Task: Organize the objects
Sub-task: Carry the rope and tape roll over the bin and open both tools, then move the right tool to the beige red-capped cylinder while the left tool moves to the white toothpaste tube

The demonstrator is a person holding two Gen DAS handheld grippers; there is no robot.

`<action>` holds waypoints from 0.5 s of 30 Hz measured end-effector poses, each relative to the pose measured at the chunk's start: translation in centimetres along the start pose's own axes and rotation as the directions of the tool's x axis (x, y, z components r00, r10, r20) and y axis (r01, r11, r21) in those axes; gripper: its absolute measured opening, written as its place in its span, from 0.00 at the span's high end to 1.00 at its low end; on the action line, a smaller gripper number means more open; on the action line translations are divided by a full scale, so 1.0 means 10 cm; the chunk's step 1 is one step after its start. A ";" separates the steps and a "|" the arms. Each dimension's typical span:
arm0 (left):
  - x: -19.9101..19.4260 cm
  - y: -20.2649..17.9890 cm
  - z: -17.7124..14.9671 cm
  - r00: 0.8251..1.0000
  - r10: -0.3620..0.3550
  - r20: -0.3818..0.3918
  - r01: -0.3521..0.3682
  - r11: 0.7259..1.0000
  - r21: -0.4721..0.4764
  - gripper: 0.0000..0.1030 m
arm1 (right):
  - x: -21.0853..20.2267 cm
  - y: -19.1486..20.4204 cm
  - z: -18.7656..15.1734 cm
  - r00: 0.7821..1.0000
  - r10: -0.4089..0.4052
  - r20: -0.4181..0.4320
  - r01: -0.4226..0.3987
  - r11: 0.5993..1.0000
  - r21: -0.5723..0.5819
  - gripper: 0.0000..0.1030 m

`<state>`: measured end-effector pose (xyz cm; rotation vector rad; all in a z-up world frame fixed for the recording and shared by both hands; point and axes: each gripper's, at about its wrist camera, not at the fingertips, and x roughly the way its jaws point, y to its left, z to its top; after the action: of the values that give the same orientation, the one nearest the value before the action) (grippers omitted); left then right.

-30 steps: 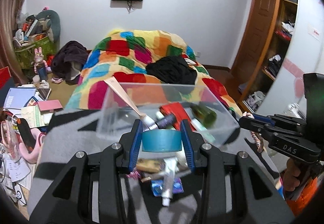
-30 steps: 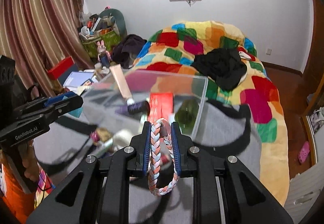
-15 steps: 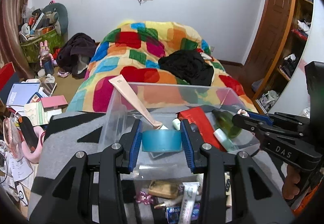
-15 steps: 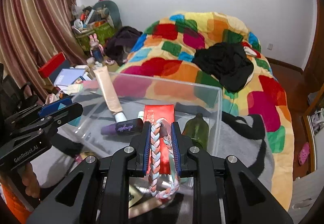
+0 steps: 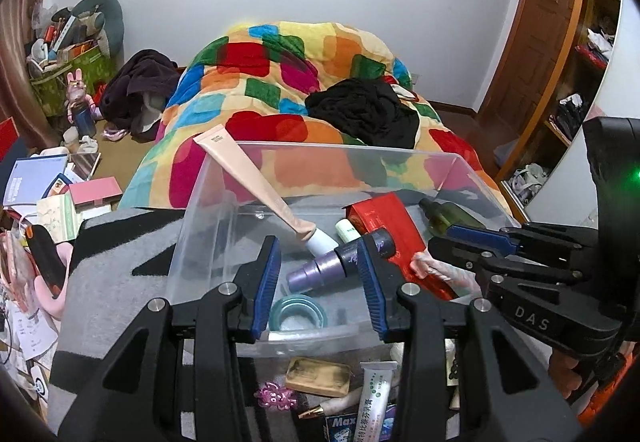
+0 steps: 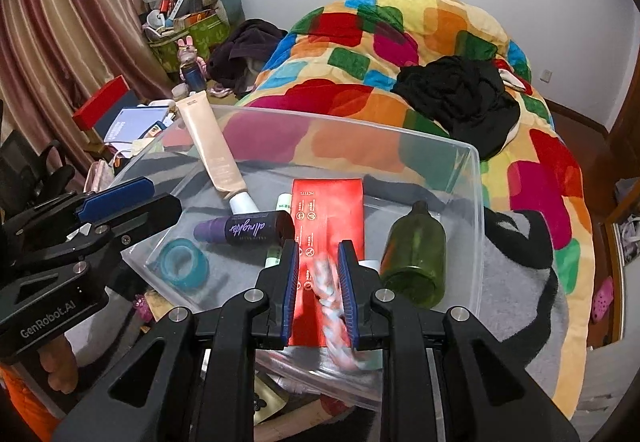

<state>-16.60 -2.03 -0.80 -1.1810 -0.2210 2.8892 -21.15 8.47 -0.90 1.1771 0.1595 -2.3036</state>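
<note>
A clear plastic bin (image 5: 224, 202) (image 6: 472, 178) sits on a grey and black blanket. My left gripper (image 5: 318, 278) is open above the bin's near edge. The teal tape roll (image 5: 298, 311) (image 6: 184, 268) lies on the bin floor below it. My right gripper (image 6: 318, 274) has opened over the bin. The pink and white braided rope (image 6: 332, 302) (image 5: 436, 268) hangs blurred between its fingers, loose. The bin also holds a peach tube (image 6: 212, 150), a purple bottle (image 6: 244, 228), a red box (image 6: 328, 218) and a green bottle (image 6: 416, 254).
Loose items lie on the blanket before the bin: a gold bar (image 5: 318, 376), a white tube (image 5: 374, 394), a pink trinket (image 5: 276, 396). A bed with a colourful quilt (image 5: 288, 82) stands behind. Books and boxes (image 5: 36, 178) clutter the left.
Both grippers moved forward over the bin. My left gripper opened and the tape roll dropped into the bin. My right gripper opened and the rope is slipping from it.
</note>
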 end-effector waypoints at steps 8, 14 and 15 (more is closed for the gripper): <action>-0.18 -0.03 0.00 0.999 0.003 0.037 -0.003 1.000 0.007 0.45 | -0.20 -0.01 -0.04 0.999 -0.001 0.032 0.001 1.000 -0.001 0.67; -0.39 -0.07 -0.03 0.997 0.006 0.073 -0.008 1.000 0.016 0.31 | -0.41 0.02 -0.12 0.998 -0.006 0.069 0.007 1.000 -0.010 0.58; -0.42 -0.07 -0.05 0.997 0.010 0.077 -0.011 1.000 0.016 0.25 | -0.46 0.03 -0.14 0.997 -0.011 0.078 0.012 1.000 -0.012 0.56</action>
<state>-13.28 -1.52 1.94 -1.0726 -0.1913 2.9430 -17.88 10.61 1.87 1.0808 0.1522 -2.3504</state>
